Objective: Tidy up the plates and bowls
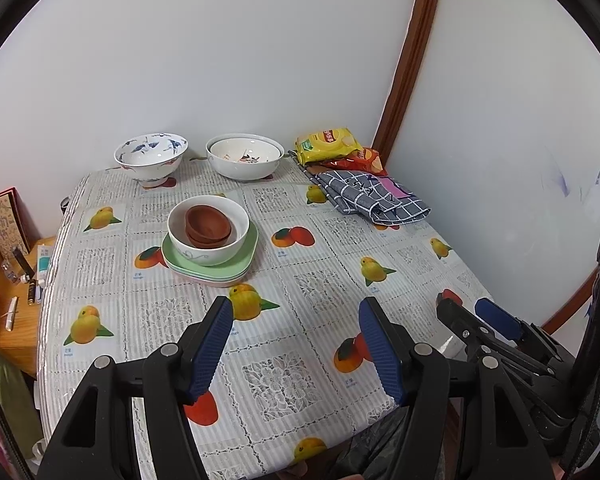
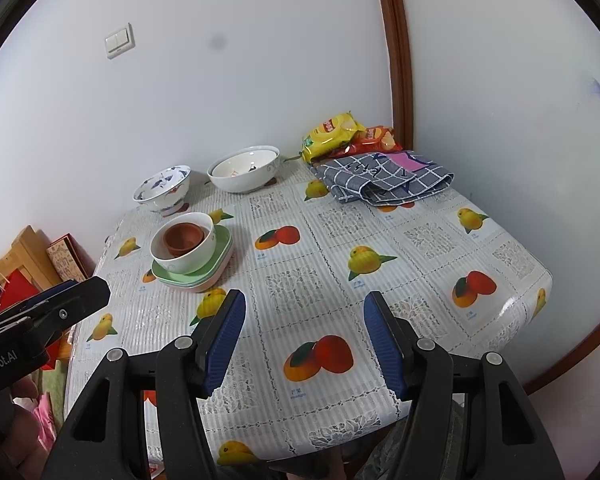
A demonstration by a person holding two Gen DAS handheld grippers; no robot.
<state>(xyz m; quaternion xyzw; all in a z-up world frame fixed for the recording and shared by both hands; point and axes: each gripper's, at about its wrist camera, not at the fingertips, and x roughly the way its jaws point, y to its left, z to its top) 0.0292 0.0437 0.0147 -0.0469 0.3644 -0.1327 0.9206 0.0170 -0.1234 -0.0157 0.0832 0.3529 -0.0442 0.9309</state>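
**Both grippers idle over near table edge**

L gripper point(image 1: 296, 344): jaws apart, nothing btwn pads, above near edge of table point(image 1: 340, 248). R gripper point(image 2: 304, 340): jaws apart, empty, just beside L.

Stack near left edge, mid-depth: green plates point(image 1: 212, 266) at bottom, white bowl point(image 1: 208, 236) on top, brown bowls point(image 1: 208, 226) nested inside it.

Far edge by wall: blue-pattern bowl point(image 1: 151, 158) toward far left corner; wide bowl point(image 1: 244, 156) beside it, apart, w/ another nested inside.

Far right corner: snack bags point(image 1: 328, 142), grey checked cloth point(image 1: 372, 196) in front, overlapping them.
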